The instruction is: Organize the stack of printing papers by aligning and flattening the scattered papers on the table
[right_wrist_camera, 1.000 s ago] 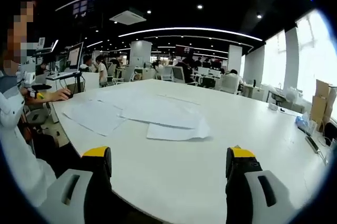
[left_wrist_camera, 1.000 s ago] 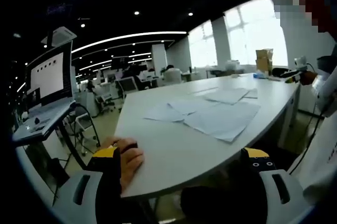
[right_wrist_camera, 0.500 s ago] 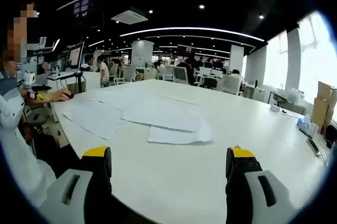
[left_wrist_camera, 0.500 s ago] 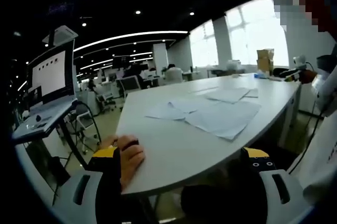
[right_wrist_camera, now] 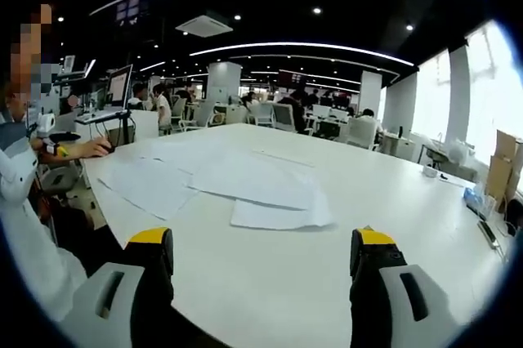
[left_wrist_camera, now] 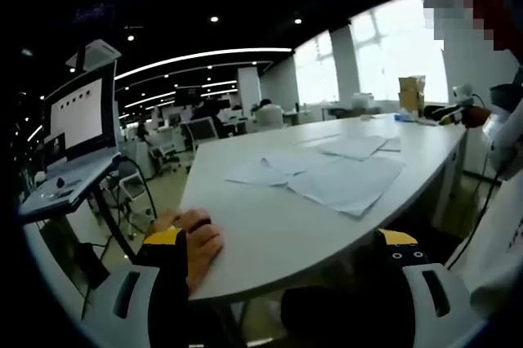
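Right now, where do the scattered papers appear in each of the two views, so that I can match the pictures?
Left gripper view: the scattered papers lie right of centre on the white table, beyond the open jaws.
Right gripper view: the papers lie left of centre, overlapping.
Shared landmark: the cardboard box by the windows.

White papers (right_wrist_camera: 245,180) on a pale grey-white desk (right_wrist_camera: 392,201); jaws grey w/ yellow tips & black pads; brown cardboard box (left_wrist_camera: 410,93) by bright windows.
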`<state>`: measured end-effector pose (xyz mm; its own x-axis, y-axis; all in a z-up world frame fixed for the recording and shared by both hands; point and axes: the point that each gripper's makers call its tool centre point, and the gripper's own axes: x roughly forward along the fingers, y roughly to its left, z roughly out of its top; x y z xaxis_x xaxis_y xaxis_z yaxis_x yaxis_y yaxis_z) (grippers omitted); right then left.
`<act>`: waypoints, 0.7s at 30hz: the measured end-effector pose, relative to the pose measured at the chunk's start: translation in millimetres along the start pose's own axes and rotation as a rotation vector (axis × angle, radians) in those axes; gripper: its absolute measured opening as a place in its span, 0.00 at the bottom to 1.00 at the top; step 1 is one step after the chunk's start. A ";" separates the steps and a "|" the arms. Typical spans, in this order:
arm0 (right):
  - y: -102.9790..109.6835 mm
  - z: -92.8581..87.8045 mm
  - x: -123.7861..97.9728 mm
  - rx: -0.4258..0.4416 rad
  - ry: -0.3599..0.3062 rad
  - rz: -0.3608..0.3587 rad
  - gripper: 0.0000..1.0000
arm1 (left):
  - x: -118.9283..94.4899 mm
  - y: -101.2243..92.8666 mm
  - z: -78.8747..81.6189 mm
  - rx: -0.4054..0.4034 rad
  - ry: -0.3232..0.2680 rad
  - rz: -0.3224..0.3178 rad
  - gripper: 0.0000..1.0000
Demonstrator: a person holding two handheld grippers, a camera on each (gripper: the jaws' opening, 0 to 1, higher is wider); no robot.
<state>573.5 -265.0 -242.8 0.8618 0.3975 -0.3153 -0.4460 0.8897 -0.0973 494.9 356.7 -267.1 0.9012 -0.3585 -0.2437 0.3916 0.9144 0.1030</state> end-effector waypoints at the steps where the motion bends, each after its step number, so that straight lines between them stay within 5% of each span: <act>1: 0.2 0.2 0.3 0.000 0.001 0.001 0.85 | 0.0 0.0 0.0 0.000 0.000 0.000 0.97; 21: 3.4 4.4 10.5 -0.014 0.012 0.019 0.84 | -0.4 -0.2 -3.8 -0.004 0.010 0.003 0.97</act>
<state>582.1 -256.8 -242.3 0.8501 0.4117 -0.3283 -0.4657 0.8788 -0.1040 493.8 357.4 -270.7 0.9004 -0.3538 -0.2532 0.3881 0.9162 0.0996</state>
